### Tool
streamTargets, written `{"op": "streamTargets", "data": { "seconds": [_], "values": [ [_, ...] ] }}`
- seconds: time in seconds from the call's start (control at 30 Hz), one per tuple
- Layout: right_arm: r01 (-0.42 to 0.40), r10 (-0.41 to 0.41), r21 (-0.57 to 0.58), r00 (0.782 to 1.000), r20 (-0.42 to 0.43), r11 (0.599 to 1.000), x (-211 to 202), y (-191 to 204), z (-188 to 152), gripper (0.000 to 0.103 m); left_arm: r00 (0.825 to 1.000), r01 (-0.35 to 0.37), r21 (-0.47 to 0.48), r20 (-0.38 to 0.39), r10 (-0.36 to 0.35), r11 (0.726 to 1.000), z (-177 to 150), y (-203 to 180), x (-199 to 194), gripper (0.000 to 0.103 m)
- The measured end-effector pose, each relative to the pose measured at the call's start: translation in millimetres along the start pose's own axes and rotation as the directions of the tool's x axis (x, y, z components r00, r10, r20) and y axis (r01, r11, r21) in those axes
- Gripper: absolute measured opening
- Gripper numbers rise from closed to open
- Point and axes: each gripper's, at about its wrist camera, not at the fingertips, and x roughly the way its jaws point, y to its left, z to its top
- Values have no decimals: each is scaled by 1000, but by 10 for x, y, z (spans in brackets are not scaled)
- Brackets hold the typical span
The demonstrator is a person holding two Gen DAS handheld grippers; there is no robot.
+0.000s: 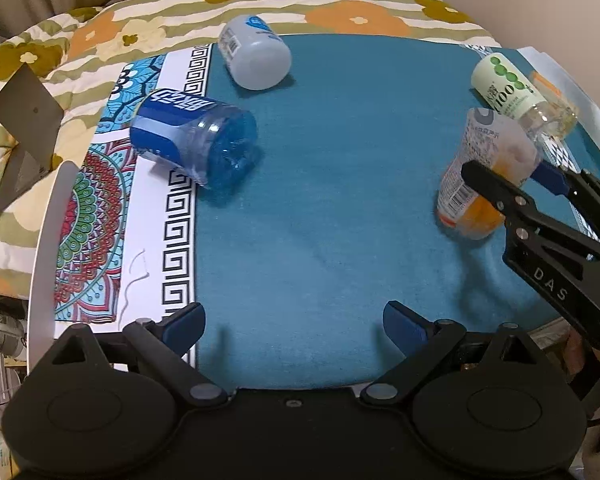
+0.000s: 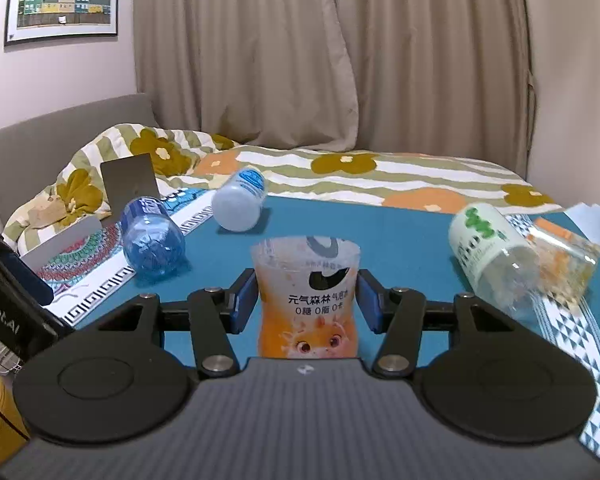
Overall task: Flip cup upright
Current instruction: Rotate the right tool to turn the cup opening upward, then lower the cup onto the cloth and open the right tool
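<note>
An orange-and-white cup (image 2: 306, 296) stands upright on the teal cloth, open end up, between my right gripper's blue pads (image 2: 245, 300). The pads sit right at its sides; a thin gap shows on the right side. It also shows in the left wrist view (image 1: 485, 168) with my right gripper (image 1: 512, 182) around it. My left gripper (image 1: 294, 326) is open and empty above the near cloth. A blue cup (image 1: 196, 140), a white cup (image 1: 256, 56) and a green-labelled cup (image 1: 512, 88) lie on their sides.
The teal cloth (image 1: 340, 160) covers a round white table (image 1: 44, 220) with a patterned mat (image 1: 100, 220) at the left. A clear orange-lidded jar (image 2: 564, 260) lies behind the green-labelled cup. A bed with a floral quilt (image 2: 340, 176) is beyond.
</note>
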Motion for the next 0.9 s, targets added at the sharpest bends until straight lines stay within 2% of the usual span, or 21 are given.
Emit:
{"op": "streamTargets", "data": {
  "seconds": [0.6,0.7,0.77,0.9],
  "values": [
    [-25,13,-87,992,-127,996,-35,61,98,69,1000,-6,-33,-2,6,999,-41,-44,-90,98],
    [-25,12,-82,989,-149,996,-6,73,96,82,1000,-9,-36,1,9,999,-41,-32,-105,98],
    [-19,8,-73,990,-144,997,-18,73,91,101,1000,-12,-41,3,12,999,-45,-15,-112,98],
    [-19,8,-60,984,-176,998,22,75,99,103,1000,-9,-61,4,9,998,-55,23,-133,98]
  ]
}}
